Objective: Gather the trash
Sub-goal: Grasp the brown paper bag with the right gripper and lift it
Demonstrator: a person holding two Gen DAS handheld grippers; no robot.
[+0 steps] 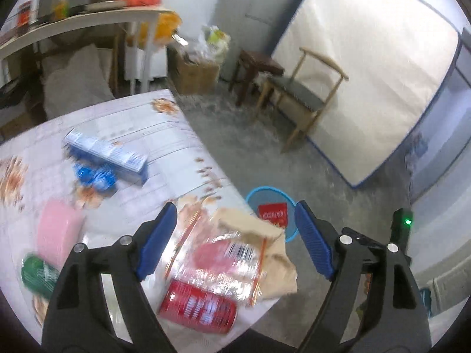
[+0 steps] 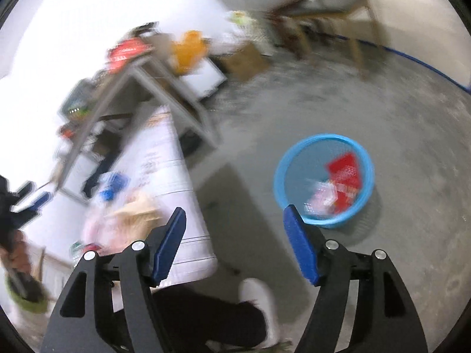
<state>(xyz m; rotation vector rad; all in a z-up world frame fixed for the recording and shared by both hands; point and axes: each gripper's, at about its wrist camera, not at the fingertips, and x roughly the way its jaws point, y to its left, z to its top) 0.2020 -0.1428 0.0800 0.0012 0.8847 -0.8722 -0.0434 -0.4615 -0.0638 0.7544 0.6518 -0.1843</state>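
Observation:
My left gripper (image 1: 235,226) is open and empty above the table corner, over a clear plastic wrapper (image 1: 217,264), a brown paper bag (image 1: 265,235) and a red can (image 1: 198,309). A blue-white box (image 1: 106,151), blue packets (image 1: 94,175), a pink pack (image 1: 57,232) and a green can (image 1: 36,273) lie further left. A blue basket (image 2: 323,179) stands on the floor with a red packet (image 2: 344,170) and a clear wrapper (image 2: 319,198) in it; it also shows in the left wrist view (image 1: 291,229). My right gripper (image 2: 234,220) is open and empty above the floor, left of the basket.
The table (image 1: 164,135) has a floral cloth; its edge also shows in the right wrist view (image 2: 176,176). A wooden chair (image 1: 303,97), a dark stool (image 1: 256,67), a cardboard box (image 1: 197,73) and a leaning mattress (image 1: 368,67) stand behind. The person's white shoe (image 2: 256,297) is below.

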